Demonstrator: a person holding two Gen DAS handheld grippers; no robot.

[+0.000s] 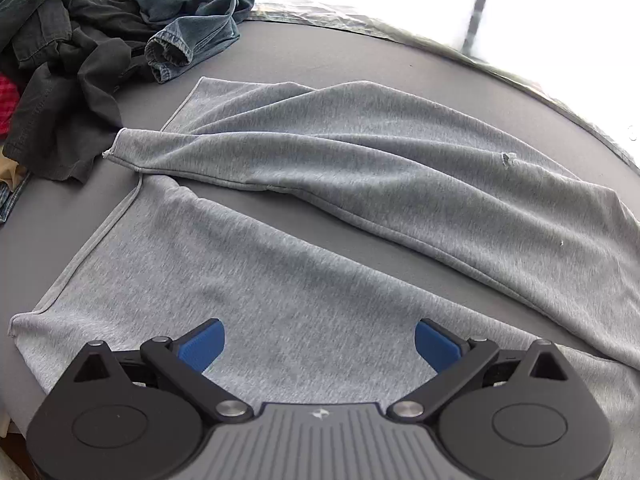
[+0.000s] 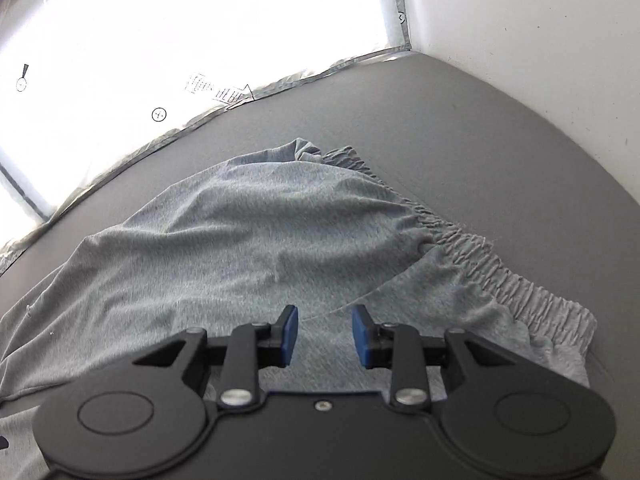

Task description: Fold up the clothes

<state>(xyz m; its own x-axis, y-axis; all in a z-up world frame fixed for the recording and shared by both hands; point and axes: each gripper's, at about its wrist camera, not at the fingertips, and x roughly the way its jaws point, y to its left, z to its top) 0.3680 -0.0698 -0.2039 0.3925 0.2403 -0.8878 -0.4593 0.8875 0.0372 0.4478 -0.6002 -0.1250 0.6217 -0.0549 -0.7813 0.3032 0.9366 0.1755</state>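
Note:
Light grey sweatpants [image 1: 360,152] lie spread on a grey table [image 1: 304,48], both legs running toward the left with a wedge of table between them. My left gripper [image 1: 318,344] hangs wide open over the near leg, nothing between its blue pads [image 1: 202,346]. In the right wrist view the same sweatpants [image 2: 248,232] show their waist end, with the gathered elastic waistband [image 2: 492,264] along the right. My right gripper [image 2: 325,336] stands partly open just above the fabric near the waist, its blue pads [image 2: 290,334] apart and gripping nothing.
A heap of clothes sits at the table's far left: blue jeans [image 1: 188,12], a dark garment [image 1: 68,80], a bit of red cloth [image 1: 6,100]. A bright patterned sheet [image 2: 180,32] borders the far edge. A white wall [image 2: 540,40] rises on the right.

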